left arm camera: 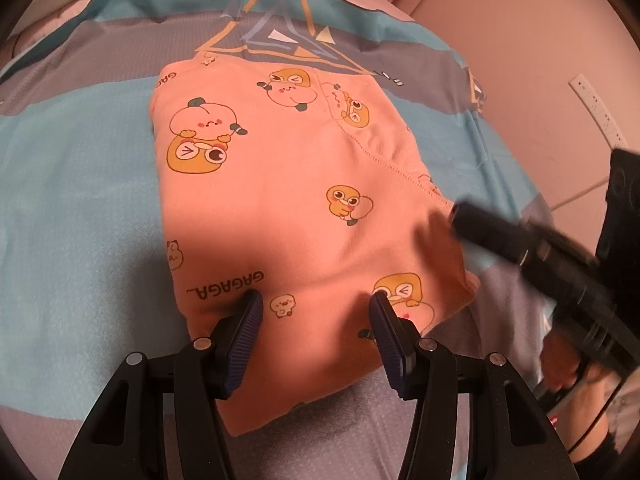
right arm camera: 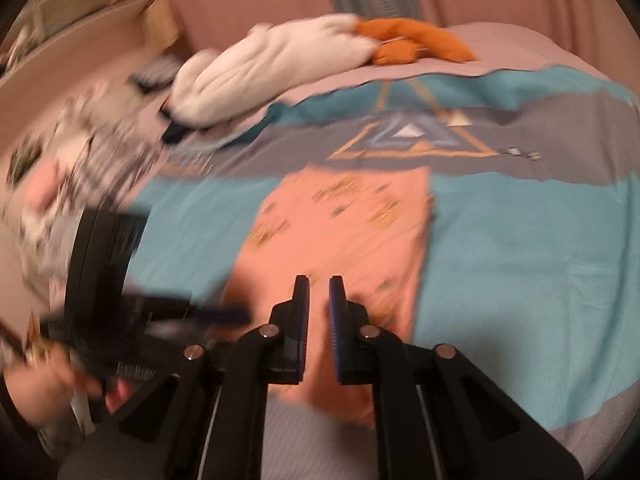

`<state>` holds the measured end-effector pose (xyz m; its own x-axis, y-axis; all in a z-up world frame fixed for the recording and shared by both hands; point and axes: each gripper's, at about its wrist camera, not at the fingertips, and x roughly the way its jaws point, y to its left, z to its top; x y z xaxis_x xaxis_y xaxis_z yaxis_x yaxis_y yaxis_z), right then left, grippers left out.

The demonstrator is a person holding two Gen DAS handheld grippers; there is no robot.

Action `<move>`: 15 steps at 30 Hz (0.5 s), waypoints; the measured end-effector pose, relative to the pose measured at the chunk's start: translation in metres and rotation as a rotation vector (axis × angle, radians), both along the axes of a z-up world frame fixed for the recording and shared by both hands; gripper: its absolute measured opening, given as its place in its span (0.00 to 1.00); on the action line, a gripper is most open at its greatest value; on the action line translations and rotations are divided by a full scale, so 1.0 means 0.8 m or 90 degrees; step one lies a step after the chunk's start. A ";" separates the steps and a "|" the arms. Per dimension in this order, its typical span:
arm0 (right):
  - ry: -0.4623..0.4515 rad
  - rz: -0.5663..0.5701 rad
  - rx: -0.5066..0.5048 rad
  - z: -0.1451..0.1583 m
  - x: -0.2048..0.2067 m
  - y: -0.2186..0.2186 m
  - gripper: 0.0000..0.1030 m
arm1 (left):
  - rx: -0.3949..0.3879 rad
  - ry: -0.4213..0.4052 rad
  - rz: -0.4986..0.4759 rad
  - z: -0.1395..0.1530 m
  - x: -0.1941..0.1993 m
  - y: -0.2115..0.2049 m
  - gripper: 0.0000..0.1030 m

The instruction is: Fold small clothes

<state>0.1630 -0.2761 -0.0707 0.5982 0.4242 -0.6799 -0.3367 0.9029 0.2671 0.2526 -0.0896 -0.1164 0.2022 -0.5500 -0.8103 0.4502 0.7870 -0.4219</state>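
Left gripper [left arm camera: 316, 304] first: its jaws stand about half apart, tips down on the near end of the garment [left arm camera: 280, 200], one blue pad [left arm camera: 248, 332] on either side of a small printed duckling. Whether the pads press into the cloth or only rest on it I cannot tell; nothing is pinched between them.

My right gripper [right arm camera: 319, 292] has its jaws drawn almost together, only a thin slit between the pads, and nothing sits in that slit. It hangs over the near part of the garment [right arm camera: 340, 240]. From the left wrist view I see it as a dark blurred bar [left arm camera: 520, 240] coming in from the right, its tip just beside the garment's right edge, with my hand [left arm camera: 560, 360] wrapped round the handle low at the right.

The garment is pink, printed with cartoon peaches and ducks and the word GAGAGA. It lies folded into a long, roughly rectangular shape, flat on the bedspread [left arm camera: 72, 200], running away from me. A stitched hem shows across its right half, where one layer lies over another. The bedspread has blue and grey bands and a triangle motif [left arm camera: 280, 36] beyond the far end of the garment.

Farther back, in the right wrist view, a white plush [right arm camera: 272, 68] and an orange plush [right arm camera: 412, 40] lie touching.
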 end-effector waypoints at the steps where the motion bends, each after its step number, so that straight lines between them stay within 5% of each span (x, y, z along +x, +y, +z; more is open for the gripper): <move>1: 0.009 -0.003 -0.017 -0.011 0.000 0.000 0.10 | 0.001 -0.001 0.000 -0.001 0.000 0.001 0.52; 4: 0.044 -0.054 -0.069 -0.039 0.005 -0.010 0.04 | 0.001 0.001 0.002 -0.002 -0.001 0.003 0.52; 7: 0.067 -0.123 -0.117 -0.064 0.000 -0.039 0.10 | -0.001 0.001 0.001 -0.003 -0.005 0.009 0.52; 15: 0.027 -0.138 -0.055 -0.032 -0.037 -0.065 0.15 | 0.014 -0.019 -0.011 -0.004 -0.020 0.020 0.52</move>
